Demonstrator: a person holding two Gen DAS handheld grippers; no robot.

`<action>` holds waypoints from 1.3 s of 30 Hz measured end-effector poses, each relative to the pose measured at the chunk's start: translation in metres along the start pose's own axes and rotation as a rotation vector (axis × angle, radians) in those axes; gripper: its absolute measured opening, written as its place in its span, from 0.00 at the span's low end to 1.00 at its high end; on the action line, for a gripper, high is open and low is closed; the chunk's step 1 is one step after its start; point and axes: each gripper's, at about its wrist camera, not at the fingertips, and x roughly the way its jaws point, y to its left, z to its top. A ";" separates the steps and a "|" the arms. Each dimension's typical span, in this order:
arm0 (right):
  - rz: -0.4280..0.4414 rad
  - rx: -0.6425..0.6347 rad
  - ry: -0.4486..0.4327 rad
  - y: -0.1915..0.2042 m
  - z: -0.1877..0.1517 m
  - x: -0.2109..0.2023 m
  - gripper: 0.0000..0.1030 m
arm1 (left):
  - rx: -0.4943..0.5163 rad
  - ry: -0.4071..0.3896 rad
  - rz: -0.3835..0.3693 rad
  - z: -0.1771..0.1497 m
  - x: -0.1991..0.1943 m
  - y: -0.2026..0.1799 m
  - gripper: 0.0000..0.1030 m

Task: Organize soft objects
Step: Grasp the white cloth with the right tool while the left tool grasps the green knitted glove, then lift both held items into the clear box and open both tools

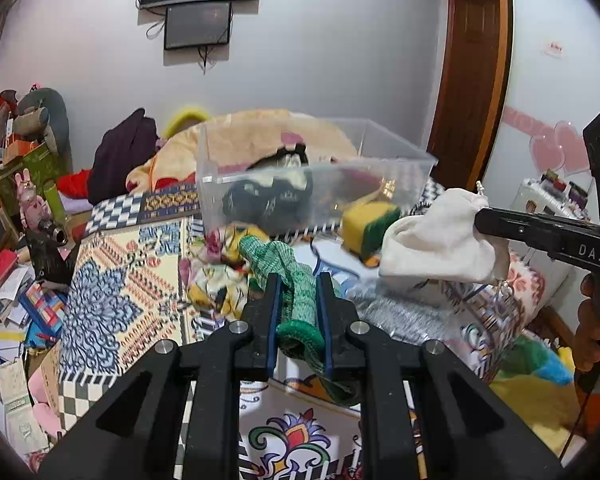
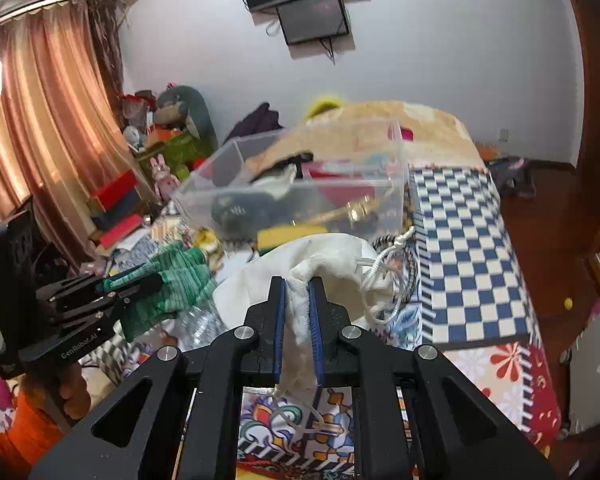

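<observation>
My left gripper (image 1: 298,280) is shut on a green knitted cloth (image 1: 296,276), held above the patterned bed; the right wrist view shows it too (image 2: 180,276). My right gripper (image 2: 297,284) is shut on a white drawstring bag (image 2: 332,264), which the left wrist view shows at the right (image 1: 436,236). A clear plastic bin (image 1: 312,176) stands on the bed beyond both grippers, with dark and white soft items (image 1: 272,196) inside. A yellow-green sponge (image 1: 370,226) lies by the bin's front right corner.
A yellow patterned cloth (image 1: 220,276) lies on the bed below the bin. A crushed clear bottle (image 2: 204,326) lies near the grippers. Piled blankets (image 1: 260,128) sit behind the bin. Boxes and toys (image 1: 24,184) clutter the left side. The checkered bedspread (image 2: 460,256) stretches right.
</observation>
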 end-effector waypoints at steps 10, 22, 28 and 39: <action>-0.003 -0.060 -0.115 0.017 0.033 -0.019 0.10 | 0.018 -0.116 0.013 0.043 -0.024 0.001 0.16; -0.055 -0.078 -0.221 0.008 0.081 -0.008 0.10 | 0.037 -0.204 0.019 0.098 -0.015 0.009 0.13; -0.052 -0.080 -0.217 0.009 0.088 0.007 0.10 | 0.032 -0.199 0.010 0.129 0.007 0.013 0.11; -0.054 -0.071 -0.174 0.004 0.096 0.039 0.10 | 0.026 -0.245 0.075 0.177 0.040 0.006 0.11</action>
